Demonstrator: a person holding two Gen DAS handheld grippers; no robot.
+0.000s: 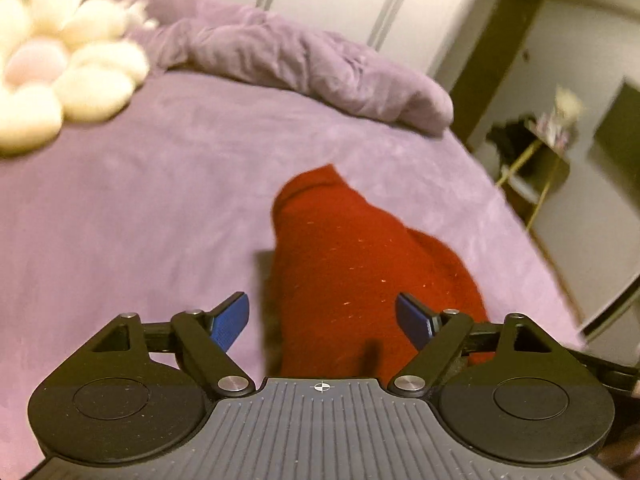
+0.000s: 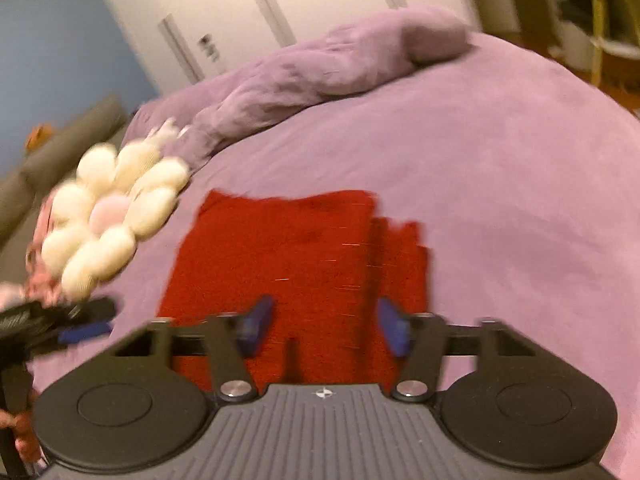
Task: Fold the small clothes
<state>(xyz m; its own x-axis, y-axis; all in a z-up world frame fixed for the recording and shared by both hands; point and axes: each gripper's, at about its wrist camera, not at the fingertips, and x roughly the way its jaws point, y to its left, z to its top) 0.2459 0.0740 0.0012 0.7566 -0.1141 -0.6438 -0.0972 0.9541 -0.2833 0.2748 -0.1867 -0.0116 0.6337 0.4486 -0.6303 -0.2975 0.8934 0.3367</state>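
A red knitted garment [image 2: 280, 264] lies folded on the purple bed sheet [image 2: 500, 200], with a narrower layer sticking out along its right side. In the left wrist view the same red garment [image 1: 352, 264] runs away from me as a long mound. My left gripper [image 1: 323, 320] hovers over its near end, its blue pads wide apart and pressing on nothing. My right gripper [image 2: 325, 328] is above the garment's near edge, its jaws open with only cloth lying below them. The left gripper's blue fingertip [image 2: 84, 330] shows at the left edge of the right wrist view.
A cream flower-shaped cushion [image 2: 108, 216] with a pink centre lies left of the garment. A crumpled purple duvet [image 1: 304, 64] runs along the far side of the bed. White wardrobe doors [image 1: 340, 0] stand behind. A gold-framed shelf [image 1: 536, 168] stands past the bed's right edge.
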